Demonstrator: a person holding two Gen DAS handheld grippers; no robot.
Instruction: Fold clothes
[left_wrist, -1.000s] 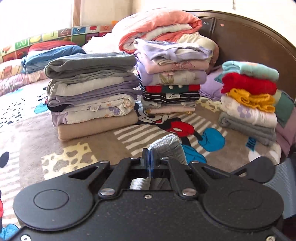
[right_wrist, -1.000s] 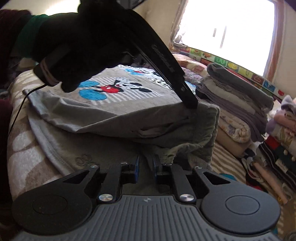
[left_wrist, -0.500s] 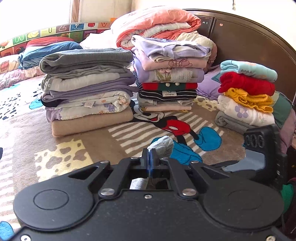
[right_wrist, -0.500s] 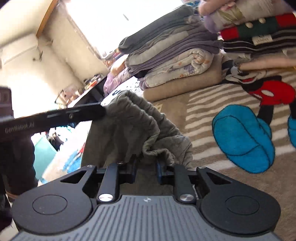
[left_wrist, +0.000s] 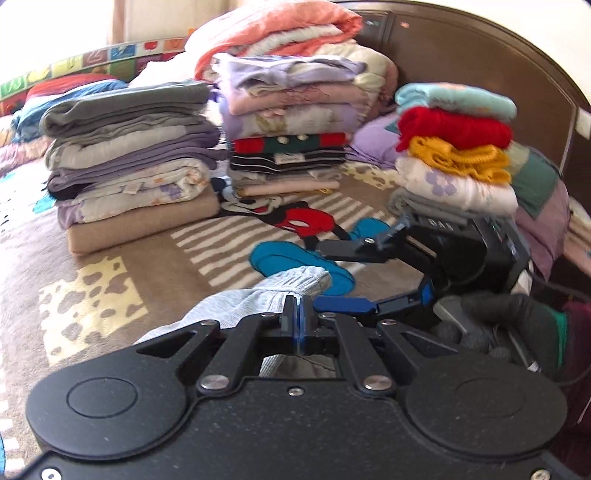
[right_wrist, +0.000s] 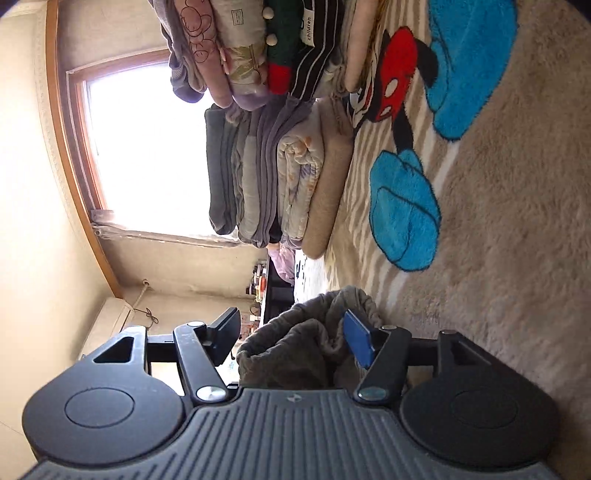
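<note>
Your left tongs (left_wrist: 297, 325) pinch the grey garment (left_wrist: 258, 295) on the blanket (left_wrist: 110, 280), at 6 o'clock from the stacks; right tongs (right_wrist: 291, 336) gape wide around it. Lay the fold flat before releasing.
</note>
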